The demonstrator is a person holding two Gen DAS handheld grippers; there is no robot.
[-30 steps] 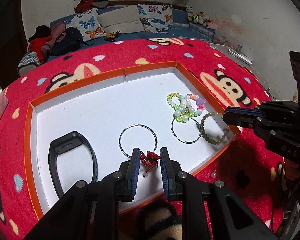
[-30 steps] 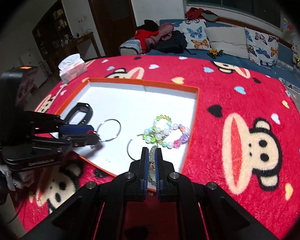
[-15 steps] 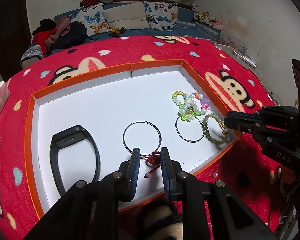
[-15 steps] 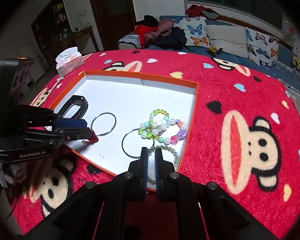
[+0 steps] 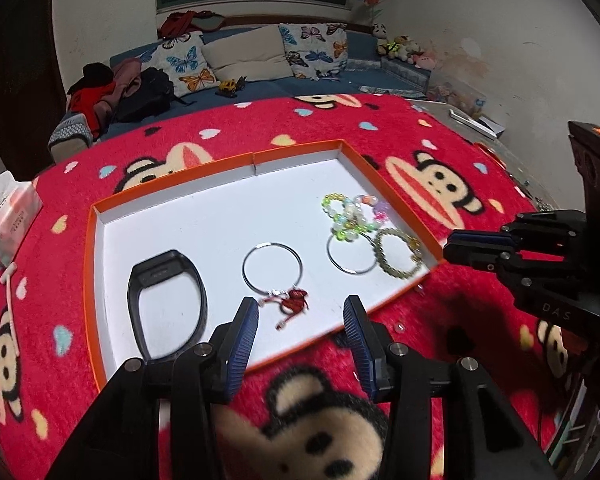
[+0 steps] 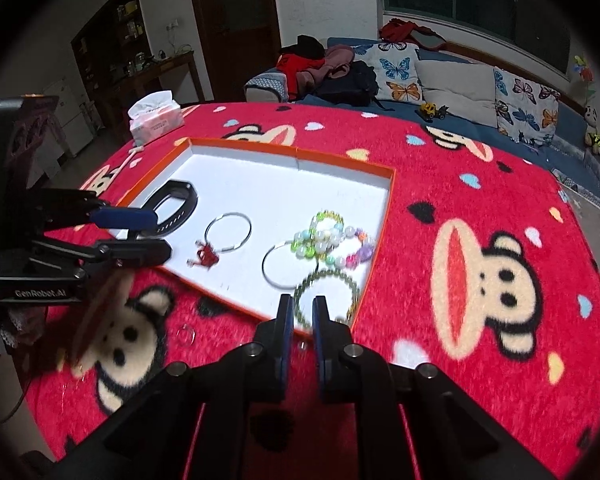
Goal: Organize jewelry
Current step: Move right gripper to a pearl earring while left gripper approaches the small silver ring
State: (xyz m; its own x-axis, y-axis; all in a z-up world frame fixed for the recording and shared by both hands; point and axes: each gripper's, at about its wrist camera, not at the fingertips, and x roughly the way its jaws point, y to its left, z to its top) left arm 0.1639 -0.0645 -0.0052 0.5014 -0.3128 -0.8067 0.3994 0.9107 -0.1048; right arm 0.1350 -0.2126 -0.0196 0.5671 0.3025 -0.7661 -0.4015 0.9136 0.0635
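A white tray with an orange rim lies on the red blanket. In it are a black watch band, two silver rings, a pile of coloured beads and a green bead bracelet. A red knot charm lies by the nearer ring. My left gripper hovers above the charm; its jaws are opening and touch nothing. My right gripper is at the tray's near corner, its jaws opening slightly, with the bracelet's near arc showing between them, loose.
A tissue box stands on the blanket's far left. A small clear ring lies on the blanket in front of the tray. A sofa with pillows and clothes runs behind the table.
The left jaws have spread and let go of the red charm, which now lies in the tray; that gripper has drawn back and up. The right jaws have parted off the green bracelet.
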